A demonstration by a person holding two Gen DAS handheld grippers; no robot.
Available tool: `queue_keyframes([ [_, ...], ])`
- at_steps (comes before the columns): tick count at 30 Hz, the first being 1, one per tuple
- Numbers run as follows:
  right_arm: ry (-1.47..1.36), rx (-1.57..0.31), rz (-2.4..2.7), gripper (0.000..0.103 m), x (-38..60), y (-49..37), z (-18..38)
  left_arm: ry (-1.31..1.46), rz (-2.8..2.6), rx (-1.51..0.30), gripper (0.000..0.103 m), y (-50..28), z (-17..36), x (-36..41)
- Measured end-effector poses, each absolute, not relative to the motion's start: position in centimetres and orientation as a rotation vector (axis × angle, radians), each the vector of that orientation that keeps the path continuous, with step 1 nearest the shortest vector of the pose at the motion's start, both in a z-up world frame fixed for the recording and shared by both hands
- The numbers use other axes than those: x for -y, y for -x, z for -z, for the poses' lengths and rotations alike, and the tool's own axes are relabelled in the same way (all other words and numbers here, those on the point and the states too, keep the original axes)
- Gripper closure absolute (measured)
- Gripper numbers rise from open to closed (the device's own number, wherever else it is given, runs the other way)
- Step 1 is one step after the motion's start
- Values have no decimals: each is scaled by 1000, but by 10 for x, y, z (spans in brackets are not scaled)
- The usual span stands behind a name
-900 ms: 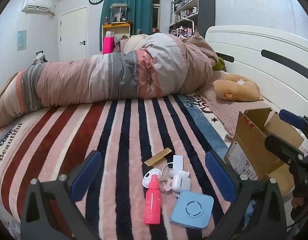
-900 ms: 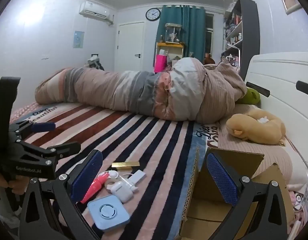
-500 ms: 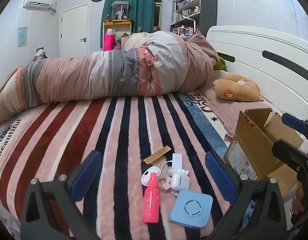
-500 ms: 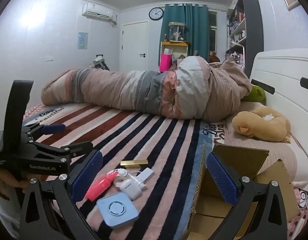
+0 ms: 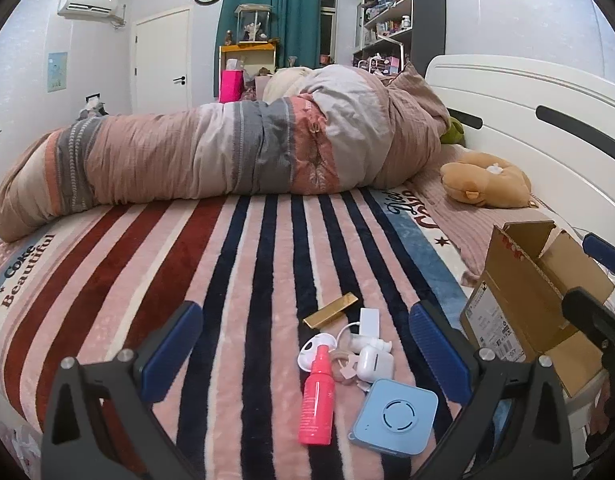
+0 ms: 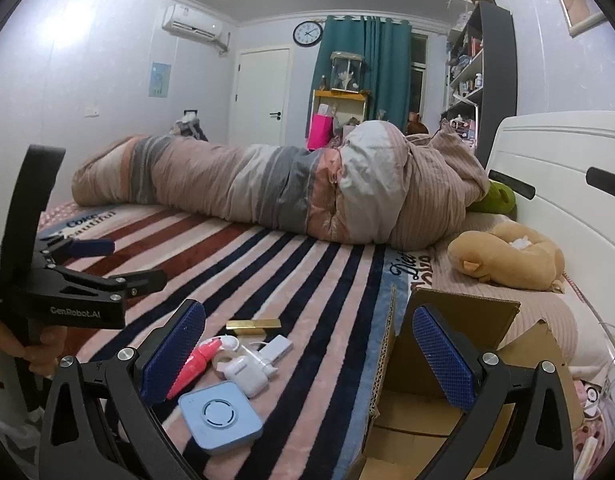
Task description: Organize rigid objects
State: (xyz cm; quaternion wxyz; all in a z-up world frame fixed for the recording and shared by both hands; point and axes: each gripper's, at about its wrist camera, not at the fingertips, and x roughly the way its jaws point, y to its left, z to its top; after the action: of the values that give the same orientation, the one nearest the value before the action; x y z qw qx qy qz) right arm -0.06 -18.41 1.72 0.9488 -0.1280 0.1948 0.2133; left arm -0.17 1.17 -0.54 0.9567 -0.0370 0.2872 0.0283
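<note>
both hand-held grippers, left (image 5: 305, 346) and right (image 6: 309, 350), hang released over the bed (image 5: 107, 272). small things cluster at six o'clock, cardboard box (image 5: 535, 292) at three. nothing picked yet; next, probably grasp the pink bottle (image 5: 317, 398).

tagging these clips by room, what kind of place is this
A bedroom, almost certainly: the work surface is a bed with a striped blanket, a rolled-up duvet and a white headboard, with a bookshelf behind.
</note>
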Motion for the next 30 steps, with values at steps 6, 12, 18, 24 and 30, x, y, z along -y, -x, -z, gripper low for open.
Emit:
queue_keyframes([
  [6, 270, -397, -445, 0, 182, 2, -19, 80, -62, -577, 0, 4, 4, -15],
  [12, 277, -377, -448, 0, 180, 3, -17, 83, -66, -577, 0, 7, 4, -17],
  [18, 264, -381, -444, 0, 181, 1, -17, 86, -63, -577, 0, 8, 3, -20],
  [24, 266, -383, -431, 0, 184, 1, -16, 82, -51, -579, 0, 8, 3, -20],
  [30, 257, -380, -427, 0, 186, 0, -16, 83, -51, -582, 0, 7, 2, -18],
])
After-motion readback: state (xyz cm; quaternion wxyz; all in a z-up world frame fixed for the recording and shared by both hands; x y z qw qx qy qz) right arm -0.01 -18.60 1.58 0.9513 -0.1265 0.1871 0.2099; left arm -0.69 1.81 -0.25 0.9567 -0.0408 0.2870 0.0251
